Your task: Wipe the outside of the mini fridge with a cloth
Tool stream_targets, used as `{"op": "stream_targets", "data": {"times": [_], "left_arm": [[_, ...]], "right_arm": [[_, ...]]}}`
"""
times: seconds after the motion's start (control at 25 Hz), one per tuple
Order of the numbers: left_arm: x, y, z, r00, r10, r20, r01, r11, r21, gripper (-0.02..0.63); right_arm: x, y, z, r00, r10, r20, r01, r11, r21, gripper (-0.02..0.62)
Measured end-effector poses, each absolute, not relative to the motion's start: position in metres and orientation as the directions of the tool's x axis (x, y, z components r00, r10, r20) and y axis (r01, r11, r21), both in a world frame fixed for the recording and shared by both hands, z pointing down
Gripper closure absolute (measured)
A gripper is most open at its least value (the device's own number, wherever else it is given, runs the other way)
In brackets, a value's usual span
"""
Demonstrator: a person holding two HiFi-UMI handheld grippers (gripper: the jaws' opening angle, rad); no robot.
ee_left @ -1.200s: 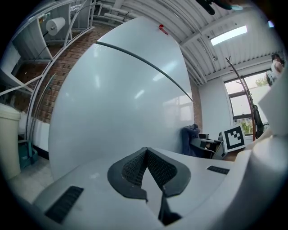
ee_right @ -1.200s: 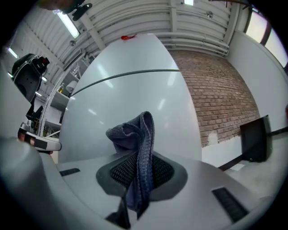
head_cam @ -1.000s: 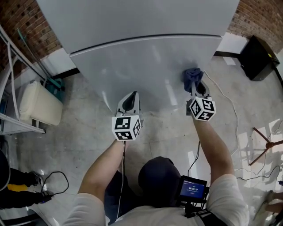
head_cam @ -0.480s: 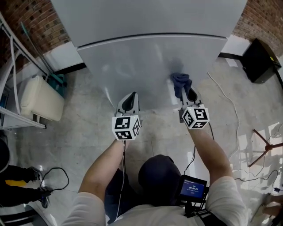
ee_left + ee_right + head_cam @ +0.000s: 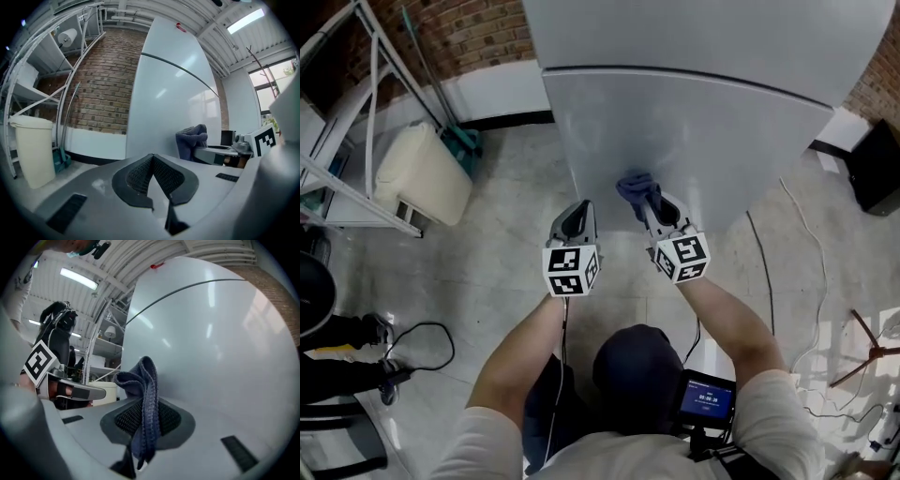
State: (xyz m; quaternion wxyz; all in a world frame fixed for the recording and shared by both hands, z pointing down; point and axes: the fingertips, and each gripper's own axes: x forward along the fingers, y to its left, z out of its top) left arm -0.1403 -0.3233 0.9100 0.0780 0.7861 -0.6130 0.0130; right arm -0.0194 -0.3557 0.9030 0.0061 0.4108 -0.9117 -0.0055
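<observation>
Right gripper view alone: right tool (image 5: 647, 202) pinching cloth (image 5: 149, 394).

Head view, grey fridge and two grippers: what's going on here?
A person holds a gripper in each hand. The right gripper is shut on a folded dark blue cloth, holding it at the lower front of the pale grey fridge. The left gripper is shut and empty, low near the fridge's left edge.

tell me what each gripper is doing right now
Left gripper: closed, empty.
Right gripper: closed on the cloth.
</observation>
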Motion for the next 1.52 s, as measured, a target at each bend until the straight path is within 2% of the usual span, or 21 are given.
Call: {"op": "stream_targets", "data": {"times": [0.32,0.64,1.12,1.52], "left_arm": [[-0.199,-0.294,0.93,0.152,-0.975,0.164,-0.986,-0.139,0.089,0.603],[-0.203,-0.288,0.933,0.155,-0.974,0.162,-0.986,-0.145,0.077,0.603],[-0.122,-0.307,0.935,0.277,-0.948,0.156,-0.96,-0.266,0.087,0.603],[-0.049,-0.323,0.947,0.387,-0.908,0.161,-0.921,-0.374,0.109,0.603]], "right_arm": [[-0.106,-0.364,0.946,-0.705,-0.705,0.079,-0.705,0.708,0.029,0.537],[-0.106,-0.371,0.96,-0.674,-0.733,0.097,-0.734,0.678,0.025,0.537],[0.004,-0.378,0.964,-0.584,-0.806,0.093,-0.806,0.59,0.043,0.537],[0.14,-0.394,0.972,-0.387,-0.915,0.116,-0.919,0.393,0.028,0.537]]}}
